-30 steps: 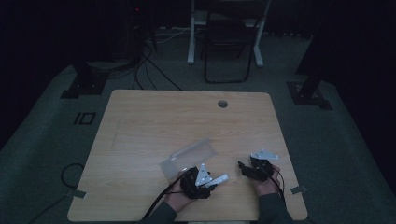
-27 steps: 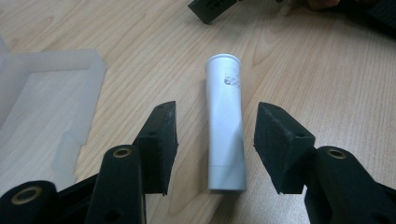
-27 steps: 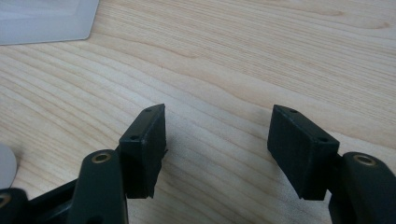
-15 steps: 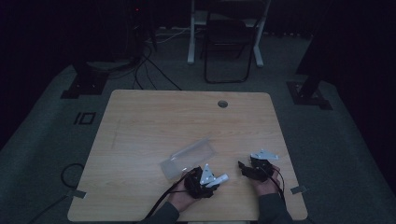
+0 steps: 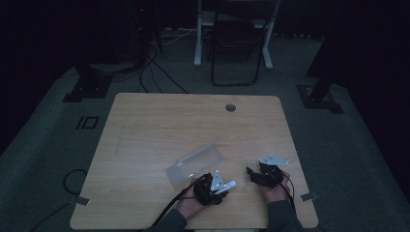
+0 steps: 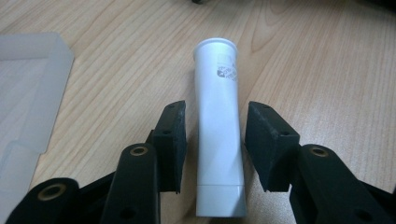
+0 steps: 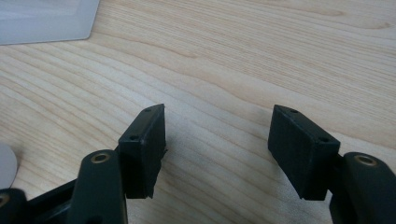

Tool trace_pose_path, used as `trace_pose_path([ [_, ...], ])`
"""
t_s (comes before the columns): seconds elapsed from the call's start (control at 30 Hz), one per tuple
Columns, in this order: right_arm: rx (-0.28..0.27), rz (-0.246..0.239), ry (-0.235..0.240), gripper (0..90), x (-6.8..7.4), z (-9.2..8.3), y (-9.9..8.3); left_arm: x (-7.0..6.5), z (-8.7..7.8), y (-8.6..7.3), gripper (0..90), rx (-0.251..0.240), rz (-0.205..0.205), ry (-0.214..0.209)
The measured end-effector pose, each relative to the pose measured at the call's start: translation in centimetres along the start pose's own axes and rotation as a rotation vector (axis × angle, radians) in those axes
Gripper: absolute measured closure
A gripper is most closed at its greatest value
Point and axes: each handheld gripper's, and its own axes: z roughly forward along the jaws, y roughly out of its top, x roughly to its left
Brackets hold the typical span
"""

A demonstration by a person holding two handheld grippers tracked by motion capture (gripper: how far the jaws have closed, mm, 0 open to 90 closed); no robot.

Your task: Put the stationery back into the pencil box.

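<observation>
A white tube (image 6: 219, 135) lies flat on the wooden table (image 5: 193, 121), its cap end toward me. My left gripper (image 6: 217, 109) straddles it. The jaws have just been closing, with the tube between them, and a thin gap still shows on each side, so the pads do not press on it. In the high view the left gripper (image 5: 216, 187) sits near the front edge, with the tube (image 5: 231, 184) poking out to its right. My right gripper (image 7: 219, 114) stands open over bare wood, and in the high view it (image 5: 256, 175) rests at the front right.
A translucent plastic case (image 5: 196, 163) lies just beyond the left gripper, seen at the left of the left gripper view (image 6: 28, 102) and top left of the right gripper view (image 7: 46, 18). A cable hole (image 5: 230, 107) marks the table's far side. A chair (image 5: 235, 43) stands behind.
</observation>
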Motion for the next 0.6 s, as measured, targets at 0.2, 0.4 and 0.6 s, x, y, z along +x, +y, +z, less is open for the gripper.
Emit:
trace_pose_path([
  [0.2, 0.0, 0.0, 0.0, 36.7, 0.0, 0.0, 0.0, -0.01, 0.05, -0.02, 61.2, -0.001, 0.0, -0.011],
  [0.4, 0.0, 0.0, 0.0, 36.7, 0.0, 0.0, 0.0, 0.1, 0.03, -0.03, 64.0, 0.002, -0.009, -0.029],
  [0.6, 0.0, -0.001, 0.001, 36.6, 0.0, 0.0, 0.0, 0.05, 0.04, 0.0, 69.3, 0.002, -0.01, -0.041],
])
